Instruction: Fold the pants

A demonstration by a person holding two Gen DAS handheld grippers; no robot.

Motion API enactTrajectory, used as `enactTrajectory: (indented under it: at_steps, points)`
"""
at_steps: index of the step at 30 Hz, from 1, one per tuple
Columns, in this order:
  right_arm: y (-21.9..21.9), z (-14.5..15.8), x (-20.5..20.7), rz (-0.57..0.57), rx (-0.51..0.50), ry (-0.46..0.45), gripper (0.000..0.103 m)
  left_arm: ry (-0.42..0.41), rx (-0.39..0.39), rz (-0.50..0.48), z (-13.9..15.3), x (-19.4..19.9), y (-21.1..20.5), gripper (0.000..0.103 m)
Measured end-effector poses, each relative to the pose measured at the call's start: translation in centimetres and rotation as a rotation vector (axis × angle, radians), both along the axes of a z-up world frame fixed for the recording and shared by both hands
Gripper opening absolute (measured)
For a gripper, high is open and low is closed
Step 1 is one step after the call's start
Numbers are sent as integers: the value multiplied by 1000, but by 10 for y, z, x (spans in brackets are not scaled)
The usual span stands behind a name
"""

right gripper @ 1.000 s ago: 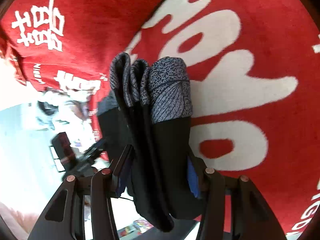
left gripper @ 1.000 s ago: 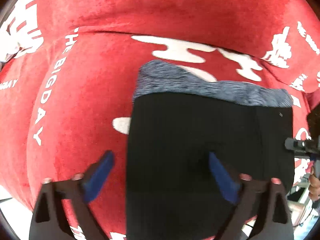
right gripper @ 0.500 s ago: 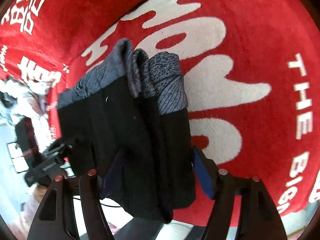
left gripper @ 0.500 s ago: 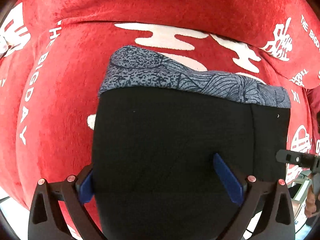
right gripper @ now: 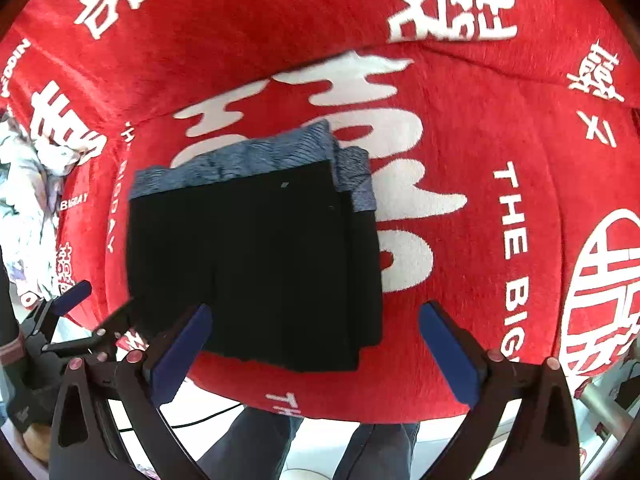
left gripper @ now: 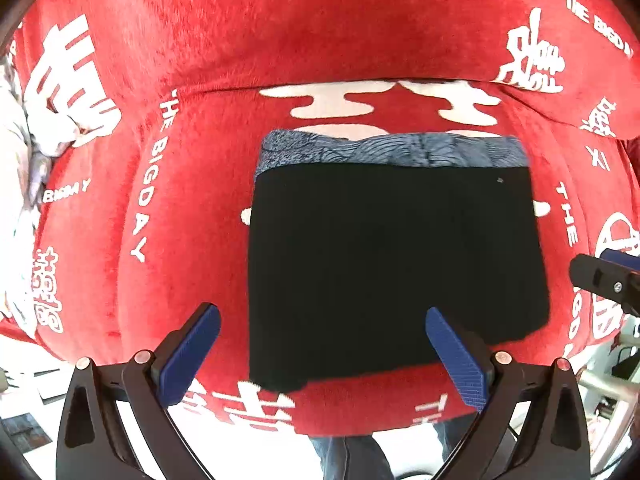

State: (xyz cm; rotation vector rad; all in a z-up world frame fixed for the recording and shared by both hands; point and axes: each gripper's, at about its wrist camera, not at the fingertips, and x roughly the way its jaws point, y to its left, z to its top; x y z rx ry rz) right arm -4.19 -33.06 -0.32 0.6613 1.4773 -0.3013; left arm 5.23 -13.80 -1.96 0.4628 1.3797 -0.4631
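Red blanket (left gripper: 192, 208) with white lettering covers the whole surface; can't tell if a table or a sofa sits under it.

Pants (left gripper: 392, 264) lie flat on it as a compact black rectangle, stacked several layers deep, with the grey patterned waistband (left gripper: 392, 152) along the far edge. Long axis runs across the left-wrist view, short axis toward the person's legs (right gripper: 304, 448) at the near edge. In the right-wrist view the layers step out at the bundle's right edge, so the stack is not perfectly flush.

Left gripper (left gripper: 322, 354) hangs above the near-left corner: fingers (left gripper: 188, 354) spread wide, one clear of the cloth, the other over it, nothing held. Right gripper (right gripper: 316, 354) hangs over the near-right corner; its jaws have just been opening, now fully spread, no cloth between them, pants lying loose below.

Judgement: fold looks done or nearly so. If any tidy-up follows, the stepped right edge is the spot, and the right gripper is nearer.
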Motion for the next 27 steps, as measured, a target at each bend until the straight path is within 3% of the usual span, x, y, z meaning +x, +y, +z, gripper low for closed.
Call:
enactTrajectory:
  at_steps: [14, 27]
  points:
    - [16, 61, -10, 47, -57, 81, 103, -13, 72, -33, 46, -14, 3, 103]
    - [25, 74, 4, 73, -106, 99, 103, -5, 87, -50, 57, -19, 3, 103]
